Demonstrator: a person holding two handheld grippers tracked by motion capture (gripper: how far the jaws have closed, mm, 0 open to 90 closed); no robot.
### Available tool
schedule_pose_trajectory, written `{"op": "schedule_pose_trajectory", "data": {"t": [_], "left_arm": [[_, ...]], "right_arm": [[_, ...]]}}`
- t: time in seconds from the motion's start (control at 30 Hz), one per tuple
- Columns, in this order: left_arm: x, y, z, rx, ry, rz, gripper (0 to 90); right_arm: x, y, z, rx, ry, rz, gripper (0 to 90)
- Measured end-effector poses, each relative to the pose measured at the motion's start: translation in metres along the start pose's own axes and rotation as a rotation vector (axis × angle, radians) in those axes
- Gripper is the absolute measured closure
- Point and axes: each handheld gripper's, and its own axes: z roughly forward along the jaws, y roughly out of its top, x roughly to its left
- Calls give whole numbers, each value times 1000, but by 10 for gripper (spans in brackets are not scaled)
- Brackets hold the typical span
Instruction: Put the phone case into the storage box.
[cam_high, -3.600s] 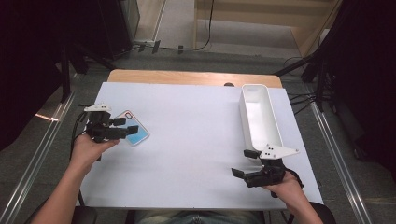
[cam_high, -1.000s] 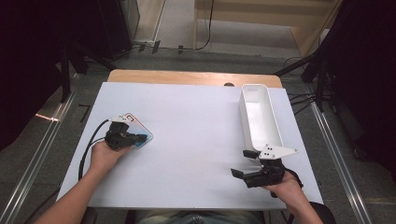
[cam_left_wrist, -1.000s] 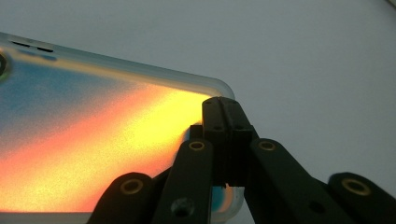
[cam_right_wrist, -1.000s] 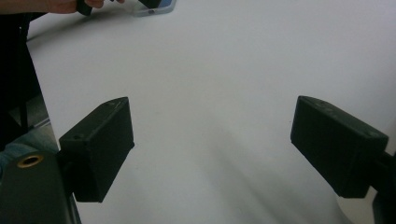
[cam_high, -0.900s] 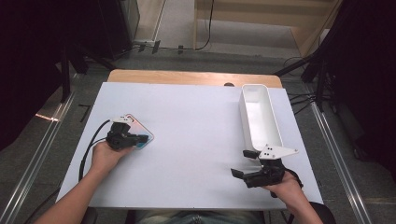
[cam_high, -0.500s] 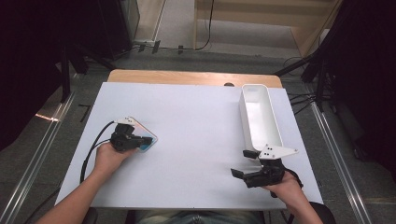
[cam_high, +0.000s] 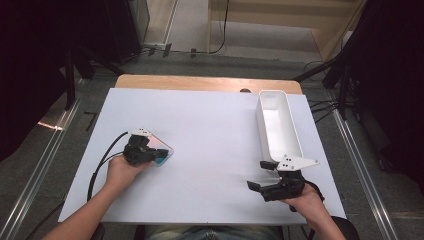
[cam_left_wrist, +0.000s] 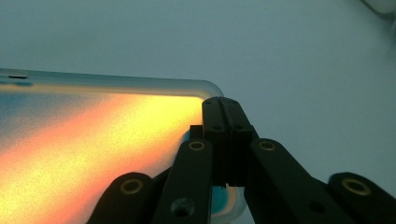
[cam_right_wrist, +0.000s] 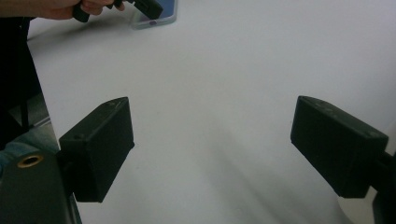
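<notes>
Tongs at a phone case, far left of the white bin (cam_high: 278, 125).
Left tongs (cam_high: 159, 153) pinch the flat, light, bendable, slippery case (cam_high: 162, 151) at its corner; right tongs (cam_high: 261, 178) spread.

No text, label, brand, number or sign can be read anywhere, neither on the flat, clear-edged, blue and orange card (cam_high: 161, 151) nor elsewhere.

table (cam_high: 210, 130) white | tray (cam_high: 277, 122) white | card (cam_left_wrist: 93, 135) orange-yellow fading to blue, clear rim | grippers' jaws black, brass rivets
</notes>
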Motion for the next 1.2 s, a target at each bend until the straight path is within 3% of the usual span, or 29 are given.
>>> {"op": "schedule_pose_trajectory", "data": {"t": [0.67,1.0,1.2], "left_arm": [[-27,4,16,30,-35,38,890],[-43,9,27,43,-72,53,889],[-40,10,24,35,-77,36,864]], "right_arm": [[0,1,1,3,3,-2,118],[1,1,1,9,7,2,118],[0,1,1,2,5,-3,119]]}}
